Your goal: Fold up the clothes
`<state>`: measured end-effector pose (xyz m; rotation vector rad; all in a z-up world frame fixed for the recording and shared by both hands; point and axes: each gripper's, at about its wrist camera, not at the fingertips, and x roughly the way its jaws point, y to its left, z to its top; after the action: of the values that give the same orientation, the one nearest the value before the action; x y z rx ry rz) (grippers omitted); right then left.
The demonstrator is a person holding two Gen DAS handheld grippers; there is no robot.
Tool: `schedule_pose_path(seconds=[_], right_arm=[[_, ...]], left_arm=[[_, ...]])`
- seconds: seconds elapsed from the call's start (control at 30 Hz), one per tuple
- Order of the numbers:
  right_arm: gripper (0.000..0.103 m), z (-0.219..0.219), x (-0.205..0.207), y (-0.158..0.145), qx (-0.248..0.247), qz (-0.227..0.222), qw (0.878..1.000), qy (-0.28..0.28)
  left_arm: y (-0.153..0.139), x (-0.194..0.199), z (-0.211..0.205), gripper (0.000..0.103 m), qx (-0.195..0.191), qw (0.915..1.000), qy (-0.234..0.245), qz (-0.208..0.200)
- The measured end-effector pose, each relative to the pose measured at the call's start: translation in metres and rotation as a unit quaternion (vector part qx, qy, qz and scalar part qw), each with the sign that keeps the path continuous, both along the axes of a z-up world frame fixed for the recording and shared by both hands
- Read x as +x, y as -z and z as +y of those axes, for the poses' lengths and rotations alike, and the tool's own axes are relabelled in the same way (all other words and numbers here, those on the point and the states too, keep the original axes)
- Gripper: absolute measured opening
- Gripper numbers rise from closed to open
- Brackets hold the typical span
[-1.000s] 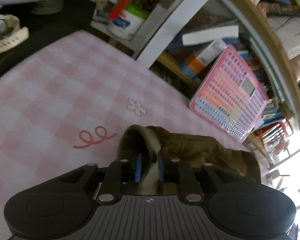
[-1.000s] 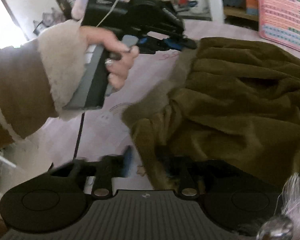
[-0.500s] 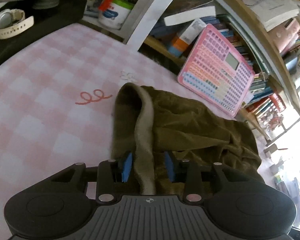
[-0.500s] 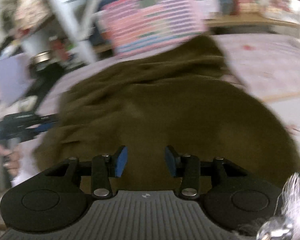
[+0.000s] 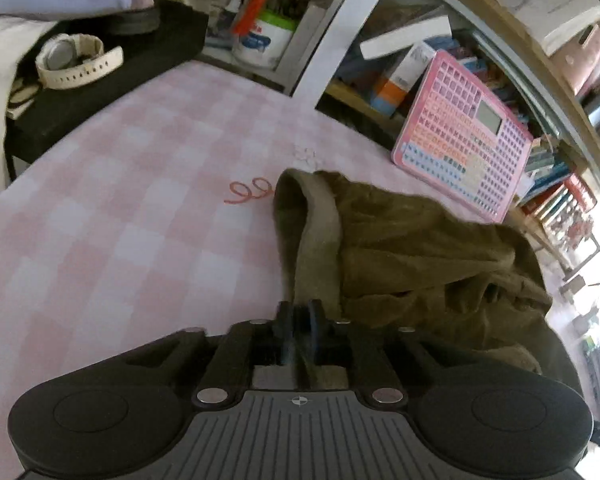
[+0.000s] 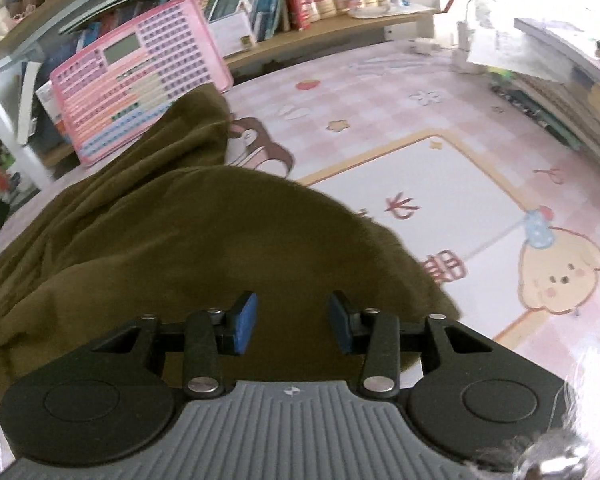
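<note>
One olive garment (image 5: 412,256) lies rumpled on the pink checked desk (image 5: 132,208), its lighter band running straight away from the left claw (image 5: 300,320), which is pinched tight on the band's near end. The right claw (image 6: 293,322) hovers spread over the cloth's smoother half, holding nothing. One pink keyboard toy (image 5: 464,152) leans against the shelf beyond.
</note>
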<state>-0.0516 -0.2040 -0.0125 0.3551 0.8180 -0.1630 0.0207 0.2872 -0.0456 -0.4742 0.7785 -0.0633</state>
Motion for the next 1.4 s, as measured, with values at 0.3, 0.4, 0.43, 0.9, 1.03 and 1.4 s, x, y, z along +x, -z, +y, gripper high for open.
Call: schedule_pose_path(seconds=[0.3,0.4,0.43,0.9,1.03,1.4], right_arm=[[0.053,-0.035,-0.019,0.004,0.001,0.014,0.998,0.059],[0.057,-0.04,-0.021,0.007,0.0,0.023,0.997,0.071],[0.058,-0.041,-0.021,0.008,-0.001,0.023,0.997,0.071],[0.061,-0.041,-0.019,0.018,-0.013,0.035,0.997,0.069],[0.061,-0.039,-0.018,0.018,-0.017,0.036,0.997,0.064],[0.007,-0.018,-0.021,-0.061,-0.022,-0.107,0.994,-0.018]], left_arm=[[-0.051,-0.026,-0.012,0.015,-0.017,0.9957,0.035,-0.084],[-0.044,-0.029,-0.035,0.015,-0.024,0.9939,0.081,-0.071],[-0.04,-0.031,-0.041,0.015,-0.024,0.9935,0.091,-0.064],[0.003,-0.036,-0.051,0.017,0.016,0.9946,0.1,0.021],[0.003,-0.036,-0.052,0.018,0.02,0.9943,0.102,0.022],[0.002,-0.035,-0.051,0.018,0.018,0.9933,0.111,0.029]])
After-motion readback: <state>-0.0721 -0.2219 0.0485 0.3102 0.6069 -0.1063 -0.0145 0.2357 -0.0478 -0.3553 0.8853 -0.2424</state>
